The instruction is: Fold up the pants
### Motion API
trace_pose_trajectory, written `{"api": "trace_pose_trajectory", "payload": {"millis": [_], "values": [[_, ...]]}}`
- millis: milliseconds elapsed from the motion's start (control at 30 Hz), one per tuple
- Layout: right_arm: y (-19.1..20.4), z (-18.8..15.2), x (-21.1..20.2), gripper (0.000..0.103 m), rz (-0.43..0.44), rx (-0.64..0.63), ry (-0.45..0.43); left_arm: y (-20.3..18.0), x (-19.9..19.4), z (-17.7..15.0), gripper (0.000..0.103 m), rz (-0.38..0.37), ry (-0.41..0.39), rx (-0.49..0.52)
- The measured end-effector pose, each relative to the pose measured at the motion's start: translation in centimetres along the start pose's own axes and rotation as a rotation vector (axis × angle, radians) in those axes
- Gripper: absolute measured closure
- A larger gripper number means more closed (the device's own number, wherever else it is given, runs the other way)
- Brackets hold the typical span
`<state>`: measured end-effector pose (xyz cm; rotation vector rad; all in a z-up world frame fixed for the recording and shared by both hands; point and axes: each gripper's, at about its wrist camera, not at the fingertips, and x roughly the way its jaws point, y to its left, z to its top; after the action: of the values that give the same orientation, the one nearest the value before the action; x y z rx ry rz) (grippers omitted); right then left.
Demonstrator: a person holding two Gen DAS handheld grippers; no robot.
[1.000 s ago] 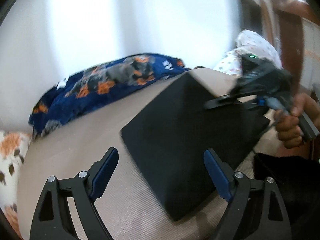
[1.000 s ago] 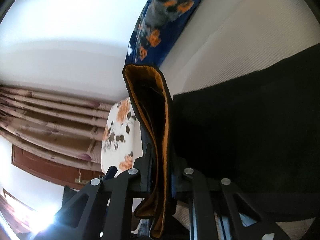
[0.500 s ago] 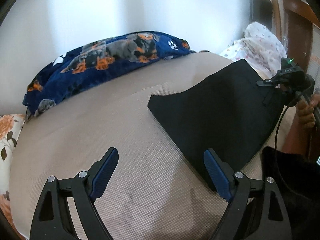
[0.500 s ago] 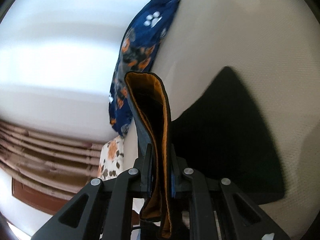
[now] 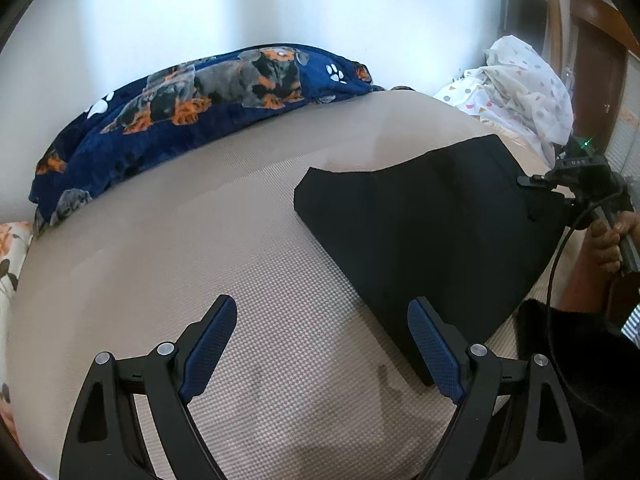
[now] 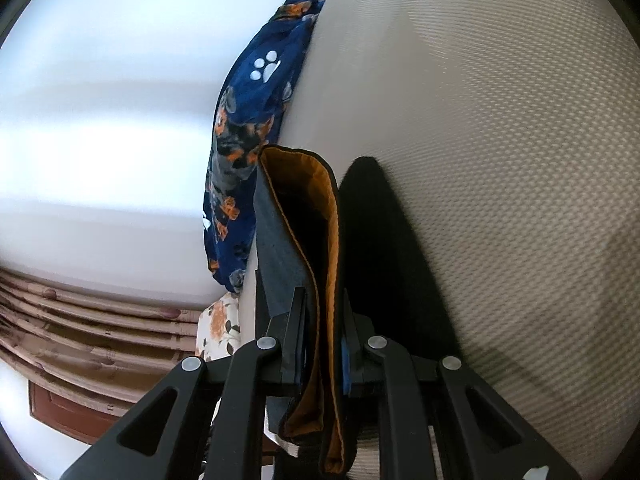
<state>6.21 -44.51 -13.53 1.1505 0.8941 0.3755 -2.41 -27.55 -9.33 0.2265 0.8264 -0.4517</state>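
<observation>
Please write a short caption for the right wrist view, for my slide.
Right tongs shut on the orange-lined edge of the black pants, above the beige bed.

Beige bed, white wall, curtains
</observation>
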Motion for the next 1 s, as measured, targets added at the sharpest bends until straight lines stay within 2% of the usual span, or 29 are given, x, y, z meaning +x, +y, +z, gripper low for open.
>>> {"api": "trace_pose_trajectory", "payload": {"millis": [133,267,333,400,567,733,1000], "values": [[-1.6,0.4,-1.1,0.083,-0.041,0.027,-0.035,-0.3,0.2,0.0,0.016,0.002,0.01,0.01],[-2.1,0.0,-5.2,0.083,-0.037,0.059,-0.164,-0.3,0.2,0.1,0.016,0.0,0.01,0.01],[-0.7,-1.0,-7.0,0.083,0.017,0.019,-0.186,-0.2,0.4,0.2,0.016,-0.011,0.014,0.0],[1.0,-2.5,-8.0,0.083,0.059,-0.033,-0.155,-0.3,0.7,0.3,0.016,-0.022,0.023,-0.012],[1.6,-5.5,-7.2,0.078,0.034,-0.036,-0.052,-0.6,1.2,0.4,0.016,-0.044,0.036,-0.023],[-1.2,-6.0,-5.8,0.078,0.009,0.046,-0.047,-0.7,0.8,0.3,0.016,-0.037,0.029,-0.007],[-2.1,-4.8,-4.3,0.075,-0.018,0.084,-0.072,-0.3,1.2,0.2,0.016,-0.045,0.05,-0.044]]}}
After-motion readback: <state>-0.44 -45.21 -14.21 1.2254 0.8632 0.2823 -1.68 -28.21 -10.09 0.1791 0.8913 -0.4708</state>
